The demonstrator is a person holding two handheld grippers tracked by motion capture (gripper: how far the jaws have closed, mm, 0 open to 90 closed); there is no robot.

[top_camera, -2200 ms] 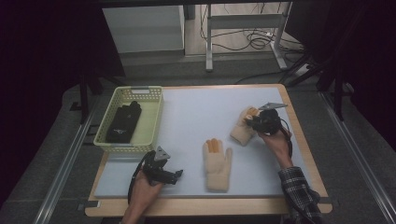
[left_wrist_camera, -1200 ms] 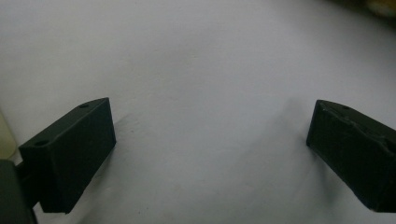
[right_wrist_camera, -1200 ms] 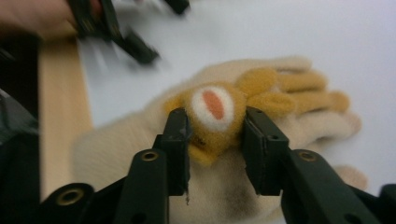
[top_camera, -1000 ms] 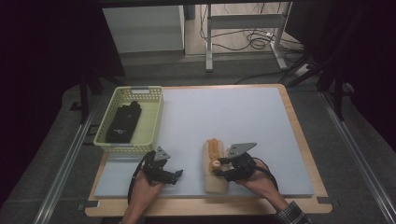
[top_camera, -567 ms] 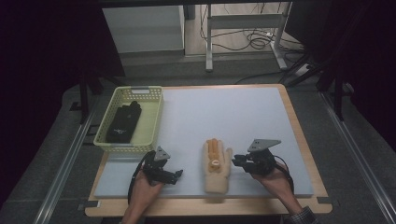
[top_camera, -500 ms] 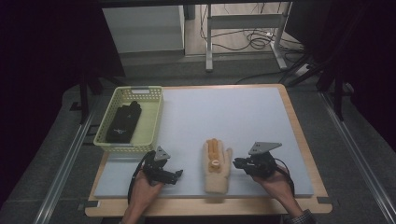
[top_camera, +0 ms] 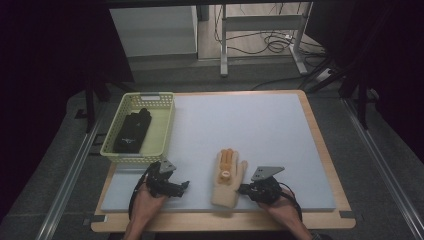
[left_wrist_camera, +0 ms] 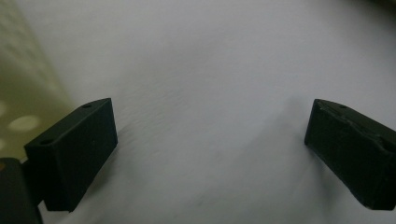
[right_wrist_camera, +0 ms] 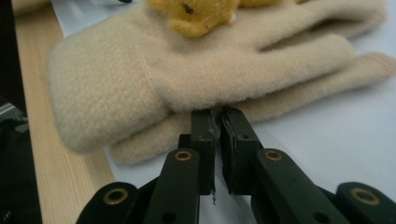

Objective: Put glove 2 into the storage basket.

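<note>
We've got the right tool (right_wrist_camera: 215, 114) nearly shut, pinching the edge of the stacked beige fleece gloves (top_camera: 227, 179) at the bench's (top_camera: 260, 125) 6 o'clock; left tool (left_wrist_camera: 210, 140) idle, wide; lift both layers together.

1. The high view is looking forward and down from above the person's side, taking in the whole mat (top_camera: 250, 120).
2. The left gripper view is hovering close over bare mat, the basket (left_wrist_camera: 18, 93) at its edge.
3. The right gripper view is sitting low, nearly touching the gloves (right_wrist_camera: 187, 79), which the high view is also showing (top_camera: 227, 182).
</note>
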